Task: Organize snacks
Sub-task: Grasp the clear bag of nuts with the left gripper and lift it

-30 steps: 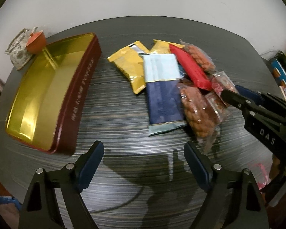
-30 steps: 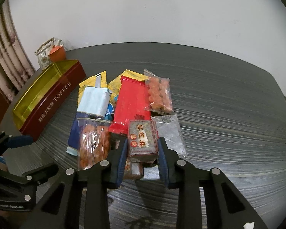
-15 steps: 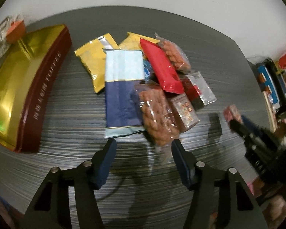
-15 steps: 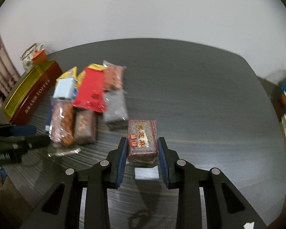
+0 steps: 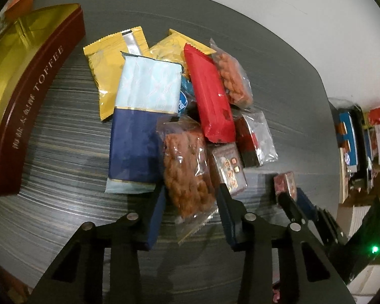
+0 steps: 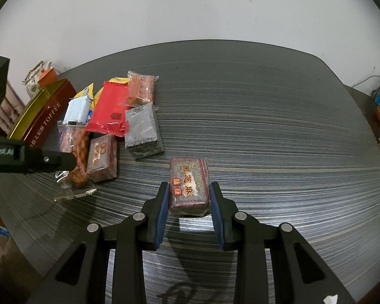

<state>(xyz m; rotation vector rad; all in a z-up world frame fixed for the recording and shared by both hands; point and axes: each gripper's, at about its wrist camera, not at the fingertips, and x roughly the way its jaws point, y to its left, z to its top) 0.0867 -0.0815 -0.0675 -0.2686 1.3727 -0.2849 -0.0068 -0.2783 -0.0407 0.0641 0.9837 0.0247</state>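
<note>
Mid-sort, by the look of it, with most packets heaped mid-table (image 6: 266,116) right of the gold toffee tin (image 5: 25,81). Dark sesame brick (image 6: 189,183) clamped firm in the right gripper (image 6: 189,200), angled steeply down over bare wood, well right of the heap. Left gripper (image 5: 190,197) tilted down, jaws closing around the clear bag of orange twists (image 5: 187,172), pads not yet pressing. Next, probably: finish that pinch, carry tinward.
</note>
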